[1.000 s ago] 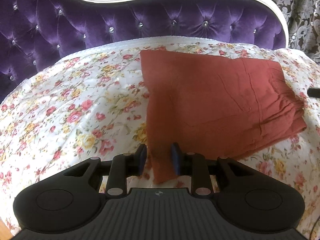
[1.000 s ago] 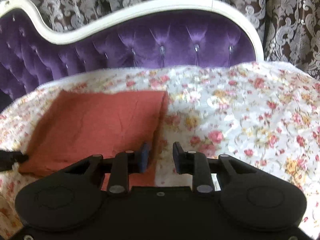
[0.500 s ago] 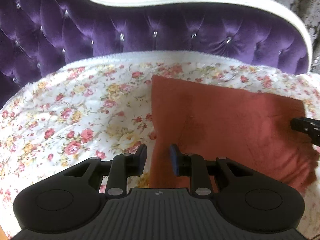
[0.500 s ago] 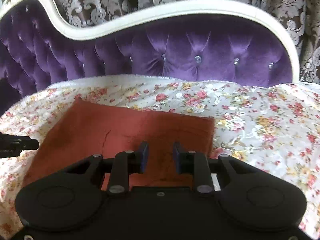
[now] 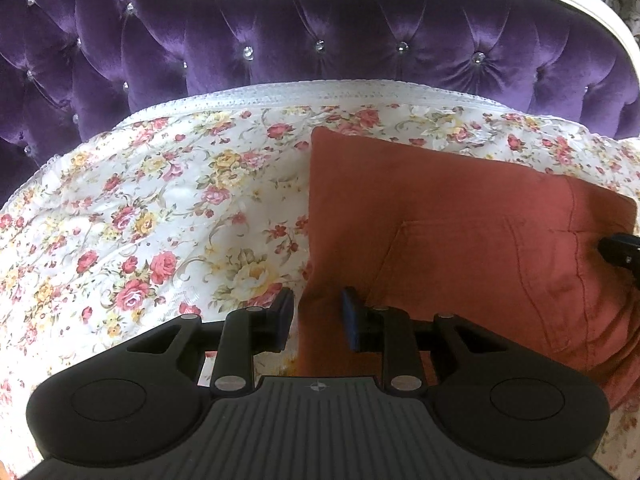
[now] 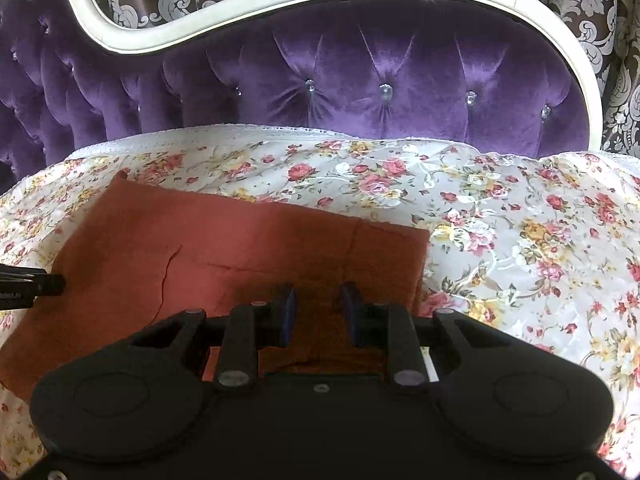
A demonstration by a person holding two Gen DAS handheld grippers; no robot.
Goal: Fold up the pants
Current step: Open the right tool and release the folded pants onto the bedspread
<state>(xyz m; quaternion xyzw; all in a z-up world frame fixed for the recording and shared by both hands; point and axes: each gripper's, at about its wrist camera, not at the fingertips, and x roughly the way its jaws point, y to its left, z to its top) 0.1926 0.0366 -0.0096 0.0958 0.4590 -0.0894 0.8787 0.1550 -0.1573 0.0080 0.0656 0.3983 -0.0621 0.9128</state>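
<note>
Purple tufted velvet with crystal buttons forms the headboard (image 5: 360, 40) behind a floral bedspread (image 5: 160, 220), on which the work is laid out.

From the left wrist view, the left gripper (image 5: 316, 316) is seen with its jaws spread apart and nothing clamped; between and just ahead of its blue pads (image 5: 350, 316) runs the left edge of the folded rust-red pants (image 5: 440, 220). A pocket seam and a hem are shown ahead and to the right, details seen only faintly in the other view. At the far right edge the tip of the right gripper (image 5: 620, 250) is caught over the cloth.

From the right wrist view, the right gripper (image 6: 318, 312) is likewise held parted and empty, above the pants (image 6: 240, 248), whose right edge lies just right of the fingers. Damask curtains (image 6: 580, 0) are shown fully only here. At the left edge the left gripper (image 6: 32, 284) intrudes, bearing small white lettering that cannot be read with certainty.
</note>
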